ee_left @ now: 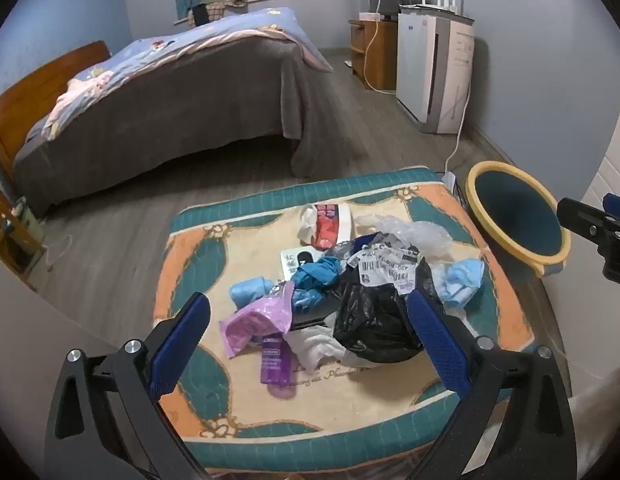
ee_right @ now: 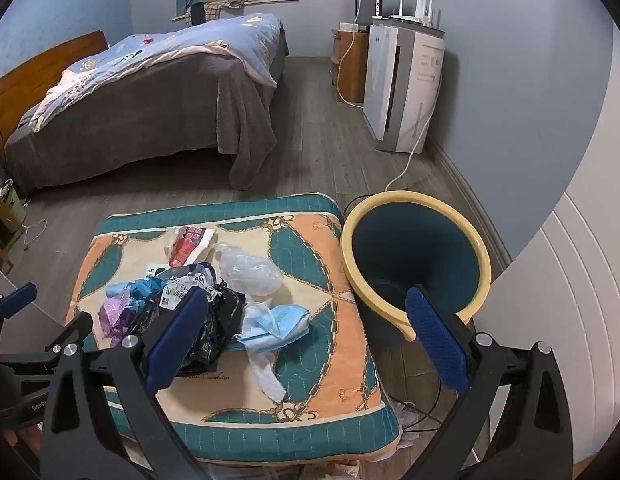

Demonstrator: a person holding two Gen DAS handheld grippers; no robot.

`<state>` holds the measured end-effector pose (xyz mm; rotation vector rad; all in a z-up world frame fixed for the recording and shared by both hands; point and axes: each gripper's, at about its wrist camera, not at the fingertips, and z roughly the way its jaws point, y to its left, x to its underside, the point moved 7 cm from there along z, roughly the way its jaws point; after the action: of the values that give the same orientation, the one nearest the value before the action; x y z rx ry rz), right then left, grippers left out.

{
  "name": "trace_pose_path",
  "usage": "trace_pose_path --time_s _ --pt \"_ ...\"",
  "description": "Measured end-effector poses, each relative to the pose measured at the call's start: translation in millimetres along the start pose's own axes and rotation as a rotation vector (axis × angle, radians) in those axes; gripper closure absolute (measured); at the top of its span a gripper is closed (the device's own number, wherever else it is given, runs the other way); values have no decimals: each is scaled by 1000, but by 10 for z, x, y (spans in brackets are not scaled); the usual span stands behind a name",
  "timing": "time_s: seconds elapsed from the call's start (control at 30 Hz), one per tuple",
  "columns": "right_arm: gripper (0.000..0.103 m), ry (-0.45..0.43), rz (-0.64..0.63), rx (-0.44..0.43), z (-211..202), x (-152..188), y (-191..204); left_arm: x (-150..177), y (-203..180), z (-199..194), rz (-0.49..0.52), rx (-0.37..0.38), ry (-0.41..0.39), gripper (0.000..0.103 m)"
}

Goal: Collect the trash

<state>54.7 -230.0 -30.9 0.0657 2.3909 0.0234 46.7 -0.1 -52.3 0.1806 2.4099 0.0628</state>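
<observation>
Nearest the lens, the left gripper point(ee_left: 307, 324) with its black arms and blue ribbed pads stands spread wide above the trash heap, holding nothing. The right gripper point(ee_right: 305, 322) is spread just as wide and empty, its left pad over the heap's edge and its right pad over the bin's near rim.

The trash lies piled on a padded cushion with a teal border and orange-and-cream pattern point(ee_left: 213, 224). In the pile sit a crumpled black plastic bag point(ee_left: 374, 320) carrying a torn white barcode label point(ee_left: 386, 268), a pink plastic pouch point(ee_left: 257, 320) touching a purple tube point(ee_left: 274, 364), a crushed clear plastic bag point(ee_right: 249, 268), a light blue face mask point(ee_right: 275, 326), scrunched blue wrapping point(ee_left: 314, 278) and a red-and-white packet point(ee_left: 330, 224) at the far side.

A round teal bin with a pale yellow rim point(ee_right: 486, 276) stands on the floor just beside the cushion's right edge.
</observation>
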Motion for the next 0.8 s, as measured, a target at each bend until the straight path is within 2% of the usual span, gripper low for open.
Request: trace_pose_path --time_s 0.8 --pt "6 -12 -32 19 -42 3 -18 69 26 58 -23 2 19 5"
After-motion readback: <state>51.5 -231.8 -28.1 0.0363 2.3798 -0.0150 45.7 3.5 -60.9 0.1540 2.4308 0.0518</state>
